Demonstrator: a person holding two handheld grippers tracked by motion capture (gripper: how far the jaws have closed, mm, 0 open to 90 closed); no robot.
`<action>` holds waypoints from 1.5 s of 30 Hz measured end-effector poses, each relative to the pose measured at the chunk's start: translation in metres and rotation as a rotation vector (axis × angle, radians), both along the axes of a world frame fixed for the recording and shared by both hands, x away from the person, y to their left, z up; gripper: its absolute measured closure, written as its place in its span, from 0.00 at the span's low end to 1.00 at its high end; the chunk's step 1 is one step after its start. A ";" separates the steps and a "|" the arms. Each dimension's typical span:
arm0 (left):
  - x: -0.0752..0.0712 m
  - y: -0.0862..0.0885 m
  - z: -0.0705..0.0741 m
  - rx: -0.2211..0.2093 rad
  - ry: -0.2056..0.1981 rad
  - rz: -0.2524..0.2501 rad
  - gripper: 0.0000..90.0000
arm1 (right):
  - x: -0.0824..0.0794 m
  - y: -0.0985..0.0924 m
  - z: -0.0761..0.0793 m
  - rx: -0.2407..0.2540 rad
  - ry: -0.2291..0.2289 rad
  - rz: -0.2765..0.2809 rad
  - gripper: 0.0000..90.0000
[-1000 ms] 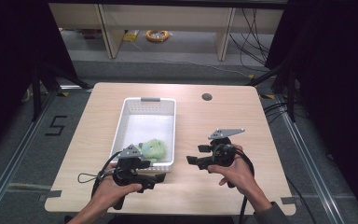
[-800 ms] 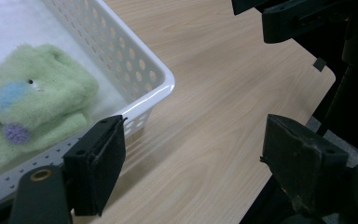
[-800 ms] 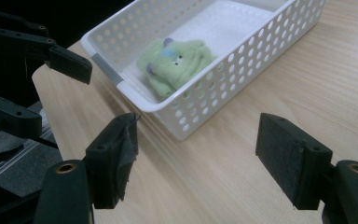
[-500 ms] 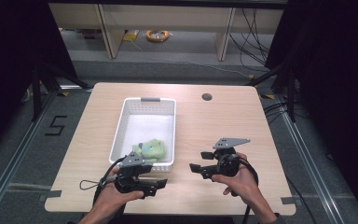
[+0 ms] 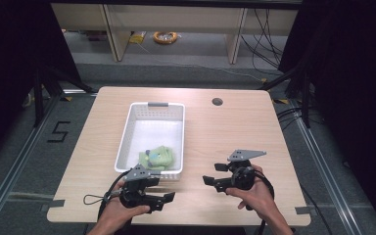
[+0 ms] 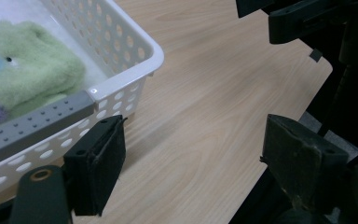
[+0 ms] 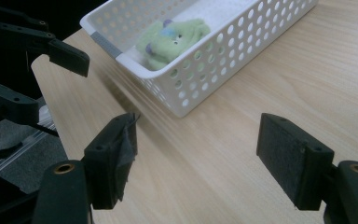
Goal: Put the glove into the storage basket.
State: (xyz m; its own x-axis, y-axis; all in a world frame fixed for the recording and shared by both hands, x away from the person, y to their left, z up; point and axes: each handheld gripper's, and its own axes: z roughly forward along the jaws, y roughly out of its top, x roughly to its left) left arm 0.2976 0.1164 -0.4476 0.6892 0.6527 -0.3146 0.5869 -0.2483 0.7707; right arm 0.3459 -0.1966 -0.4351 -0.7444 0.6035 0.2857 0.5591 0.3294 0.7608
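White basket: perforated white plastic basket (image 5: 127, 128) with grey handle strips sat on the pale wood-grain table (image 5: 235, 132), left of centre.
Toy: fuzzy green plush toy (image 5: 156, 157) with blue and purple patches lay inside the basket at its near end, resting on the floor against the near wall; also seen in left gripper view (image 6: 28, 70) and right gripper view (image 7: 170, 39).
Left gripper: black two-jaw left gripper (image 5: 169, 199) hovered just in front of the basket's near right corner; jaws spread wide, nothing between them, near pad just beside the basket wall (image 6: 121, 98).
Right gripper: black two-jaw right gripper (image 5: 214, 174) sat over bare table to the right of the basket, pointing toward it; jaws released, empty, wood visible between the pads (image 7: 121, 158).
Step, my read: both hands idle near the front edge, toy already in the basket; looked like end of a placement or ahead of a pick-up.
Risk 1: left jaw so close to the basket corner; a forward push could clip the rim and slide or tip the light basket.
Risk 2: reaching for the toy at a shallow angle over the near wall could snag the grey handle strip (image 6: 32, 123).
Risk 3: soft plush; a pinch on loose fur alone could slip on lift.
Risk 4: grippers faced each other closely; crossing paths could collide or tangle cables.
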 end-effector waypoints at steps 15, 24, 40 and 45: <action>-0.008 -0.003 -0.018 0.022 0.020 -0.005 0.23 | -0.010 -0.006 -0.016 -0.003 0.014 0.001 0.32; -0.011 -0.003 -0.035 0.045 0.022 -0.023 0.23 | -0.019 -0.006 -0.022 0.016 0.052 0.006 0.31; -0.014 0.000 -0.046 0.079 0.004 -0.042 0.21 | -0.031 -0.009 -0.034 -0.010 0.033 -0.006 0.20; -0.016 0.001 -0.051 0.106 0.003 -0.044 0.21 | -0.034 -0.011 -0.039 -0.001 0.023 0.017 0.20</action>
State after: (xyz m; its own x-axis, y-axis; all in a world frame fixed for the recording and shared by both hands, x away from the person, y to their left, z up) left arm 0.2816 0.1175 -0.4988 0.7170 0.6517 -0.2475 0.5757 -0.3534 0.7374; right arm 0.3122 -0.2075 -0.4740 -0.7475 0.5916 0.3022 0.5711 0.3398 0.7472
